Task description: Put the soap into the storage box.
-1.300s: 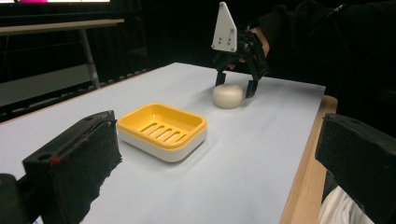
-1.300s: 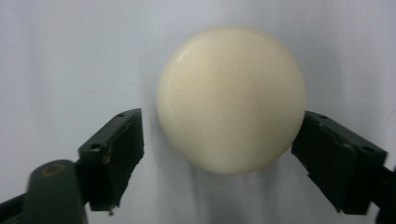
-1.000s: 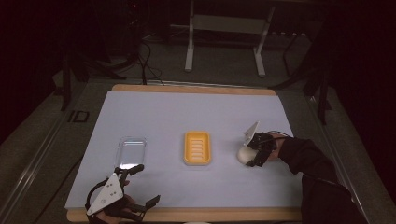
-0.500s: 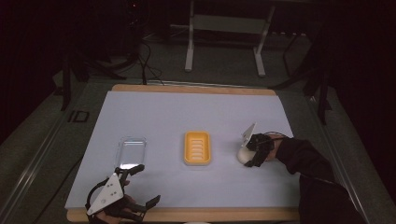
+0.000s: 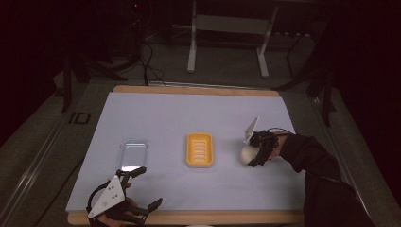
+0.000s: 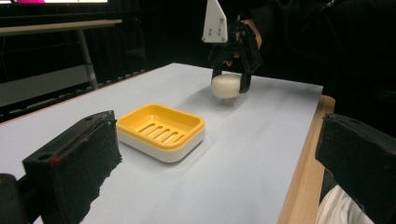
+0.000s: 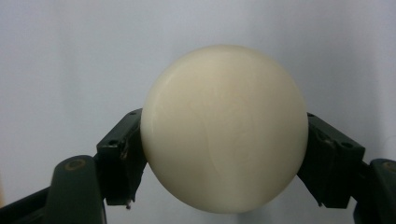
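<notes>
Cream soap (image 5: 247, 154) lifted slightly, right tongs (image 5: 253, 153) clamped

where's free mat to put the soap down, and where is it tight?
The right tool holds the soap. Bare mat spans the whole far half beyond the yellow soap dish and clear lid. Also free: the near strip between dish and wooden edge. Tightest is the near-left corner, where the left tool sits by the lid.
</notes>
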